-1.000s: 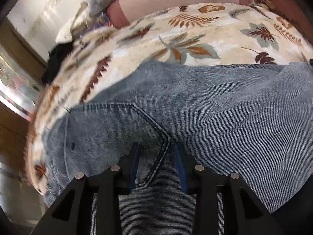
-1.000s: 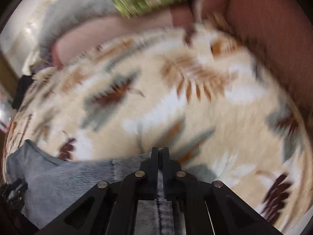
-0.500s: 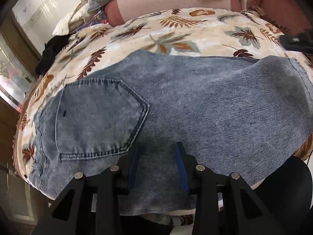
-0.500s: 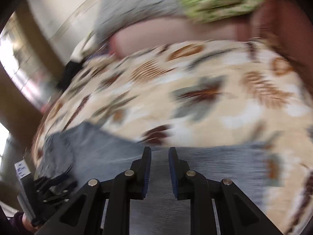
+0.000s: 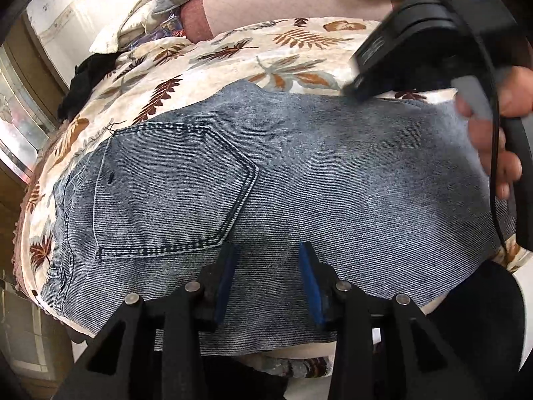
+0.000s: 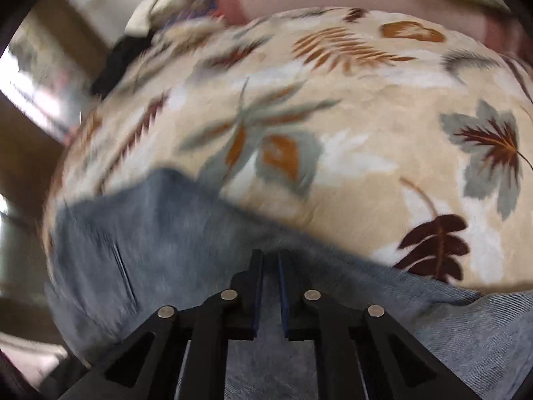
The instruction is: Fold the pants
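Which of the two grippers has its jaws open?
The left gripper: a wide gap shows between its blue pads; the right gripper is shut.

My left wrist camera looks steeply down along its claw (image 5: pixel 266 263), close over the pants (image 5: pixel 299 173), with their back pocket (image 5: pixel 166 186) left of the fingers. My right wrist camera looks down along its own claw (image 6: pixel 270 266) from the pants' (image 6: pixel 186 233) far edge, close and blurred. Both views share the pants and the leaf-print blanket (image 5: pixel 266 53) beyond them (image 6: pixel 349 126).
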`<move>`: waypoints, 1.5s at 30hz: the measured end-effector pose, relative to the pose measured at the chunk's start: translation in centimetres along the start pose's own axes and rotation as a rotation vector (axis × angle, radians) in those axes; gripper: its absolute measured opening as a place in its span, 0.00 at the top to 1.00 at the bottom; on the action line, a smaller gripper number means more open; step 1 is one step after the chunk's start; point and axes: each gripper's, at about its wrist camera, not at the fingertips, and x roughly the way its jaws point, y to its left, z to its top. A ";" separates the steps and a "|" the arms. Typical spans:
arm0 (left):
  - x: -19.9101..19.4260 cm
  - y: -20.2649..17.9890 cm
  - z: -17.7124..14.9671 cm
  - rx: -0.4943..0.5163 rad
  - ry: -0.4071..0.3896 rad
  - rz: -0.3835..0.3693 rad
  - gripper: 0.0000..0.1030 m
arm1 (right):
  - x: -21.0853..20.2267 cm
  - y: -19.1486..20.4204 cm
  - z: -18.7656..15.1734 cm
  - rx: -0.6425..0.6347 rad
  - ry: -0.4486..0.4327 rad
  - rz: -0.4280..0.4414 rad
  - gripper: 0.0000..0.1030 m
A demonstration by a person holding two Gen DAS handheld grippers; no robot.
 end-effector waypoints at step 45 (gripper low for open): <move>3.2 -17.9 10.3 0.212 0.062 -0.085 0.28 | -15.0 -29.4 -19.8 0.692 -0.269 0.454 0.43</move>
